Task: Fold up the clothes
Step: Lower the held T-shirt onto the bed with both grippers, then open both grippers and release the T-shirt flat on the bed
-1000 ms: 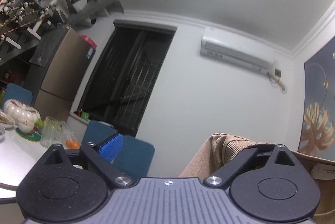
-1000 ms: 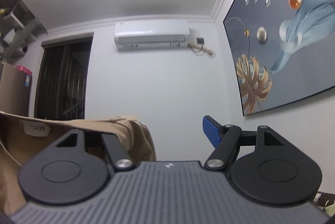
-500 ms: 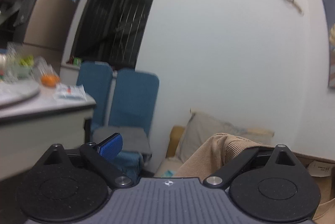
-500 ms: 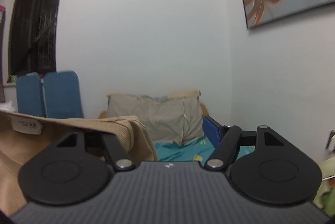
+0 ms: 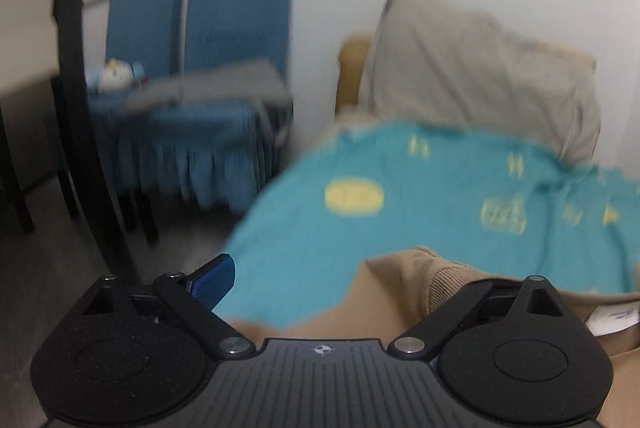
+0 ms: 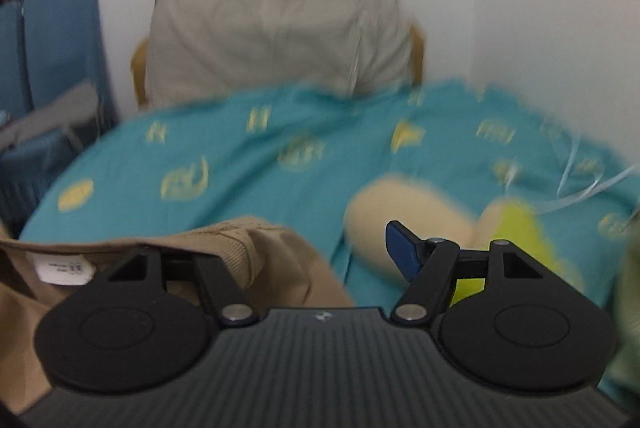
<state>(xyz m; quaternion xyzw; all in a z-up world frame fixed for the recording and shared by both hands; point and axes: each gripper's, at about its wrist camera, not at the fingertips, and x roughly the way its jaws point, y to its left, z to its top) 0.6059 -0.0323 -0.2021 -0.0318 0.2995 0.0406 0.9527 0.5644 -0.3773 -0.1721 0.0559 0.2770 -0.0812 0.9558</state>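
Tools (image 5: 320, 280) lowered (bed (image 5: 400, 228) visible), garment (image 6: 256, 248) draped.

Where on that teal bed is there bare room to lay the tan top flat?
The teal bedspread lies bare between the grey pillow and the tan garment. The side with the cream and yellow plush toy is crowded.

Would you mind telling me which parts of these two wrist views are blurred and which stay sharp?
Left wrist view: the blue chairs and teal bedspread are motion-smeared, while the tan garment is fairly crisp. Right wrist view: pillow and bedspread are smeared; the fisheye bends the edges.
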